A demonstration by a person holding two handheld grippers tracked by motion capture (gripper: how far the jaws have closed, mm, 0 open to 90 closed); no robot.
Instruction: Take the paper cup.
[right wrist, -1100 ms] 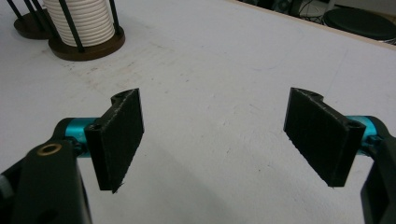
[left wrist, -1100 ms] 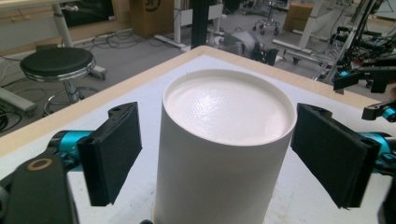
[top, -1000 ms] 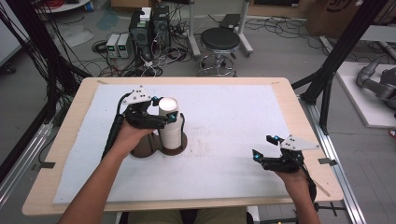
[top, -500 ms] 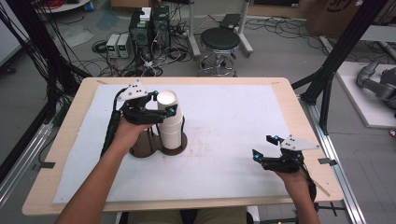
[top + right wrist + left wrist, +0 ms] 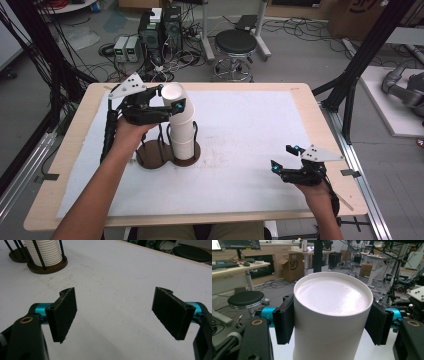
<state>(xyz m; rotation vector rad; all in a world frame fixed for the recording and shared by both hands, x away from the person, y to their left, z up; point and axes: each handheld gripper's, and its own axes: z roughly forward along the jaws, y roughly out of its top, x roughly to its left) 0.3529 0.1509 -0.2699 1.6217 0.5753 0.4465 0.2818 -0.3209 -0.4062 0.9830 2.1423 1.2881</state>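
- Wooden table [image 5: 65,165], covered across most of its top by a white mat [image 5: 250,140].
- Grey workshop floor beyond the far edge, with a round black stool [image 5: 235,42] and computer boxes [image 5: 160,30] among loose cables.
- Black frame posts standing at the left and right sides of the table.
- Dark wooden holder [image 5: 167,152] left of centre on the mat: two round bases side by side, thin black rods rising from them.
- Stack of white paper cups [image 5: 182,135] upside down on the right-hand base, inside its rods; ribbed rims seen far left in the right gripper view [image 5: 47,251].
- Topmost paper cup [image 5: 175,100] raised and tilted at the head of that stack, flat bottom up; close and wide in the left gripper view [image 5: 332,315].
- Left gripper [image 5: 167,100] at the left of that cup, clamped on it, black pads [image 5: 284,322] pressed against both sides of the cup wall just below its bottom; jaws just closed in on it.
- Right gripper [image 5: 285,157] near the table's near right corner, well apart from the stack, jaws spread wide with only bare mat between the pads [image 5: 63,312].
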